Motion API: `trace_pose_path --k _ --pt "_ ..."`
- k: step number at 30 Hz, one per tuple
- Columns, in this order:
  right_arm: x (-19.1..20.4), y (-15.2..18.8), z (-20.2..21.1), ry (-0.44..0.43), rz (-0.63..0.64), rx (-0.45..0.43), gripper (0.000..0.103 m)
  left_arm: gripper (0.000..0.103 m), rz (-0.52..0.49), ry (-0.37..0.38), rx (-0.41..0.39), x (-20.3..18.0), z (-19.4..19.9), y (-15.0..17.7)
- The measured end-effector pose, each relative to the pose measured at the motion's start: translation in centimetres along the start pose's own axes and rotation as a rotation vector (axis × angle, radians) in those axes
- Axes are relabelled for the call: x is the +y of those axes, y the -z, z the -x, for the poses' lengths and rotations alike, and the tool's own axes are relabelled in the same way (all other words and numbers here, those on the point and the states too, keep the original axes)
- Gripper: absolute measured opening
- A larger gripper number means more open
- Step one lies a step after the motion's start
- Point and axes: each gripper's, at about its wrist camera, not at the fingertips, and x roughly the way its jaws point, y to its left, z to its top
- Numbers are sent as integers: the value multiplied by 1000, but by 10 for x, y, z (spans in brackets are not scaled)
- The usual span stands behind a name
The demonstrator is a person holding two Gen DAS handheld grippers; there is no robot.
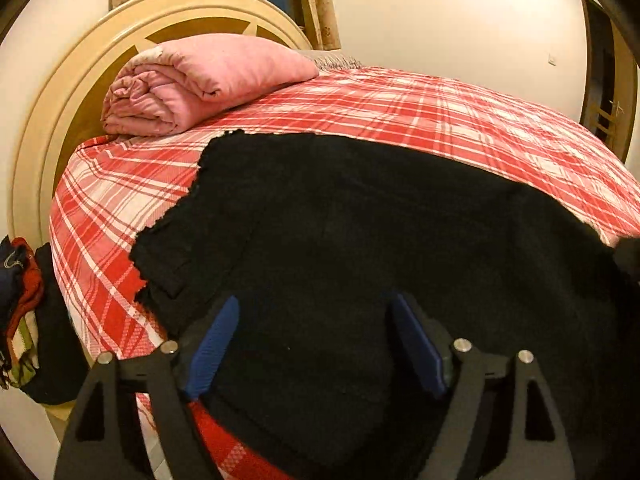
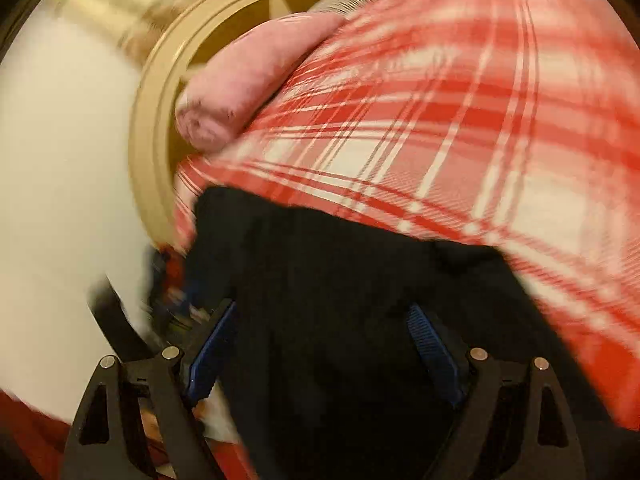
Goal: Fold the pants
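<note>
Pants: one black pair (image 1: pixel 380 220), flat on bed (image 1: pixel 460 120)
Quilt: one pink roll (image 1: pixel 192 80) beyond pants
Left gripper (image 1: pixel 316 344): fingers spread above pants; nothing pinched
Right gripper (image 2: pixel 324 348): fingers spread; nothing pinched

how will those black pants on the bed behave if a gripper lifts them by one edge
Probably floppy: the black pants lie flat and follow the curve of the plaid sheet, so the rest would likely hang and drag. The knit looks thick and already lies in layers, so it may feel fairly heavy, and the layers could slide apart.
</note>
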Motion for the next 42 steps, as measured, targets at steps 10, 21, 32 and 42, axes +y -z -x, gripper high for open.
trace_pose_path --k 10,21,32,42 --pt "-59 -59 74 120 -186 -335 87 88 -2 5 3 3 -2 2" --pt "-127 44 312 1012 -447 -528 86 88 -38 74 29 -1 10 -9" --pt "-198 93 341 1163 -582 -346 16 88 -159 226 -56 -73 56 -30" --pt "-112 190 427 786 -605 -710 5 89 -224 404 -91 -119 95 -39"
